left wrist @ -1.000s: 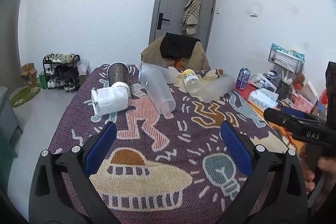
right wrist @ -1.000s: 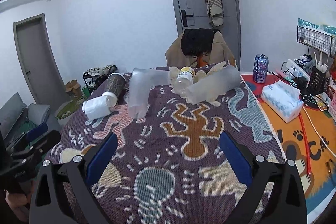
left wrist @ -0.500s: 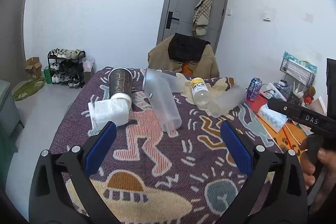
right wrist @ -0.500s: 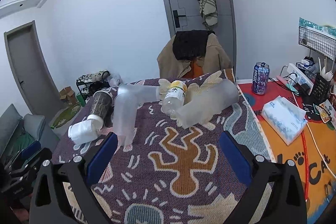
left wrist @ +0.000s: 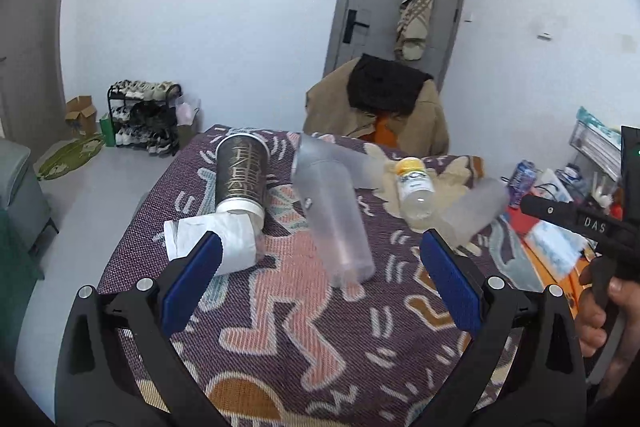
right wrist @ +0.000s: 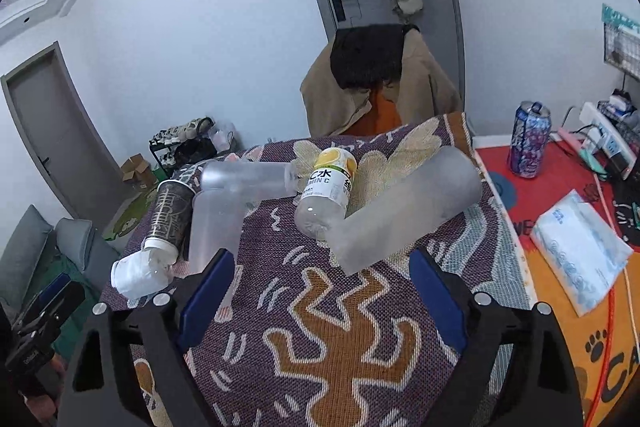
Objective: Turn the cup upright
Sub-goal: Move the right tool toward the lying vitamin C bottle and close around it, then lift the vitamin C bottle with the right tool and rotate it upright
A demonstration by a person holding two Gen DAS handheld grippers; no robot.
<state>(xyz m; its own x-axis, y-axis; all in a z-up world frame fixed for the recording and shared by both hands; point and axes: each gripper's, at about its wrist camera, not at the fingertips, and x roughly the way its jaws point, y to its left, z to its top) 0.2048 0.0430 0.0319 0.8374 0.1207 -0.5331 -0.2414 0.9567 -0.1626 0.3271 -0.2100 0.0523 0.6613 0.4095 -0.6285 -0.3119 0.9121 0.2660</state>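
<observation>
Several cups lie on their sides on the patterned cloth [left wrist: 304,327]. A frosted clear cup [left wrist: 336,223] lies just ahead of my left gripper [left wrist: 320,283], which is open and holds nothing. Beside it are a dark paper cup [left wrist: 240,175], a white crumpled cup [left wrist: 212,247] and a second frosted cup [left wrist: 340,159] behind. My right gripper [right wrist: 320,295] is open too, just short of a large frosted cup [right wrist: 404,211] that lies slantwise. A yellow-capped bottle [right wrist: 326,191] rests against that cup.
A chair draped with coats [left wrist: 380,107] stands behind the table. A drink can [right wrist: 528,139], a tissue pack [right wrist: 580,251] and desk clutter sit to the right. A shoe rack [left wrist: 144,119] stands on the floor at the left. A person's hand [left wrist: 600,311] holds the right gripper's handle.
Both grippers have moved forward toward the lying cups, which now look larger and closer. The cups have not moved. Both stay open.
</observation>
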